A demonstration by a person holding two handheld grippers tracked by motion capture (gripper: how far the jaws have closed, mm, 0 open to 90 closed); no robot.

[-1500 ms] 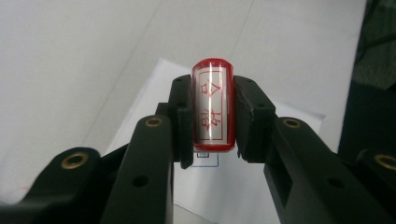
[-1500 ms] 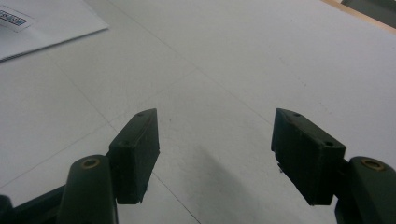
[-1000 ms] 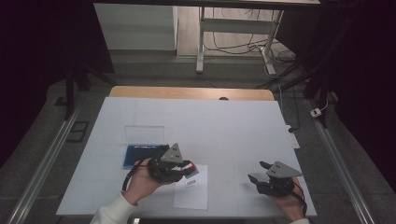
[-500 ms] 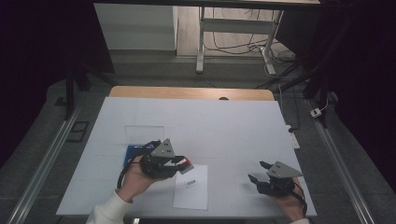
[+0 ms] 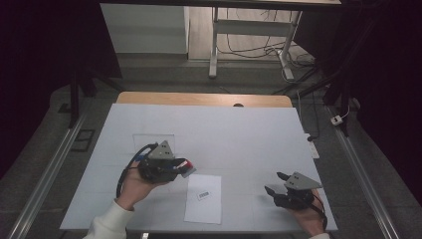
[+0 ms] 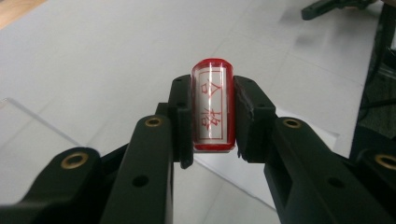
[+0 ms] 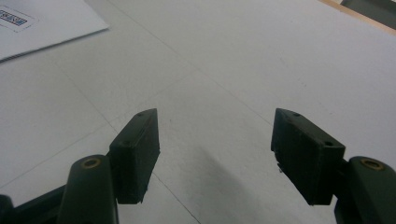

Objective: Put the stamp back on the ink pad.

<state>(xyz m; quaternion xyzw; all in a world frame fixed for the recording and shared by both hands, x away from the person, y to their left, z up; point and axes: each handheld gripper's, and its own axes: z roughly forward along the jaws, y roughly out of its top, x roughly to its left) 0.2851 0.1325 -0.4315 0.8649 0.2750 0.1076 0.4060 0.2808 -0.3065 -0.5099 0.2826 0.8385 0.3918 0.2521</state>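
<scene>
Stamp (image 6: 212,106) clamped between left gripper (image 6: 212,116) jaws, long axis along them, red-character face towards camera.

1. Lying flat near front edge of white table (image 5: 239,134): paper sheet (image 5: 204,206) with barcode label (image 5: 203,194).
2. Sitting at left: clear plastic plate (image 5: 149,139).
3. Standing beyond the table: metal frame (image 5: 249,30), cables (image 5: 249,47) trailing on floor.

A clear red-rimmed stamp (image 6: 212,106) bearing red characters on white sits between the black jaws of the left gripper (image 6: 212,116), above a pale grey table (image 5: 239,134) and a white sheet (image 5: 203,198) with a small black-printed label
</scene>
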